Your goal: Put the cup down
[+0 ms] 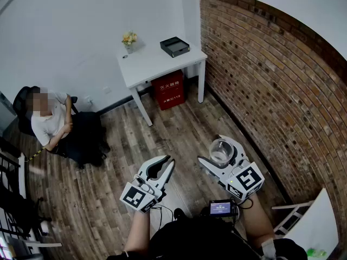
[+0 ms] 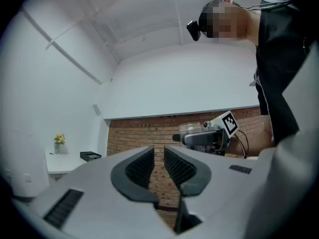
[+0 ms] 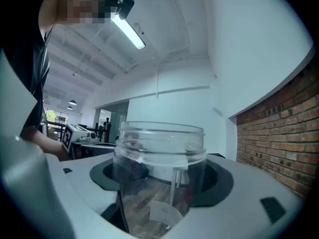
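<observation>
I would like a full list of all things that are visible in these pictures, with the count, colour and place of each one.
cup: one, clear, between the right gripper's jaws
table: one, white, far corner of the room
tray: one, black, on the table's right end
flowers: one small bunch, yellow, on the table's left end
box: one, red, under the table
seated person: one, white shirt, far left
small screen: one, black, at the wearer's waist
left gripper: one, white, jaws close together, empty
right gripper: one, white, closed on the cup
</observation>
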